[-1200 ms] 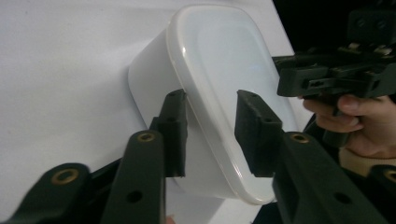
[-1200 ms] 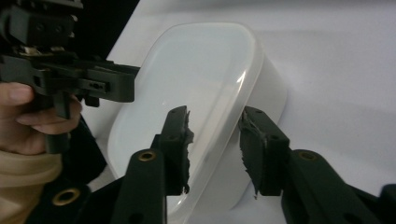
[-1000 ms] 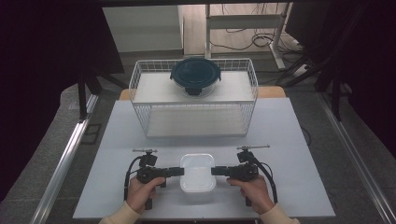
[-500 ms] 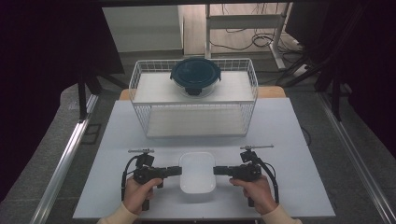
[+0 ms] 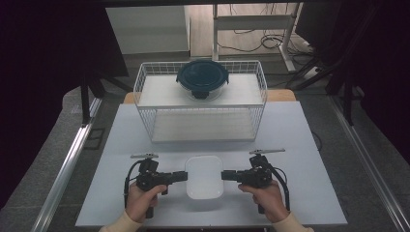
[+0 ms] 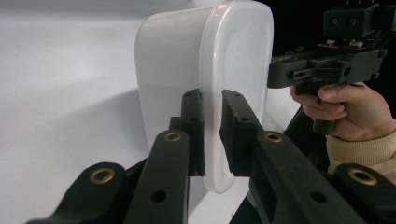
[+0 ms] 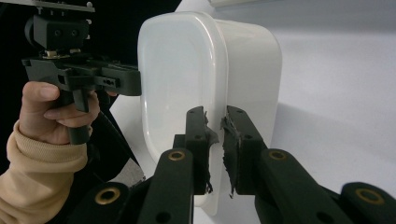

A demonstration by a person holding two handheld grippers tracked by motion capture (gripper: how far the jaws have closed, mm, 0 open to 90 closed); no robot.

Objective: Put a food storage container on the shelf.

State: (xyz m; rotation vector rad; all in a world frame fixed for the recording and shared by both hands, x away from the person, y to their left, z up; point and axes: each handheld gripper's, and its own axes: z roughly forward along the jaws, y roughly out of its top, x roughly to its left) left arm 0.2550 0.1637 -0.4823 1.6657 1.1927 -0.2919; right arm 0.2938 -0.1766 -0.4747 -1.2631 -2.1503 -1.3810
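Container [image 5: 204,177], open earlier, now lidded, both claws pinching its rim.

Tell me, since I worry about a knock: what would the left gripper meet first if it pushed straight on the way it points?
The left gripper, its jaws clamped on the rim of the white rounded plastic container, points across at the right gripper; it would likely push the container into that first.

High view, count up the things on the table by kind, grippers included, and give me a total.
White lidded container: 1
Dark blue-lidded round container: 1
White wire rack: 1
Grippers: 2, the left gripper and the right gripper, each clamped on the white container's lid rim
Total: 5
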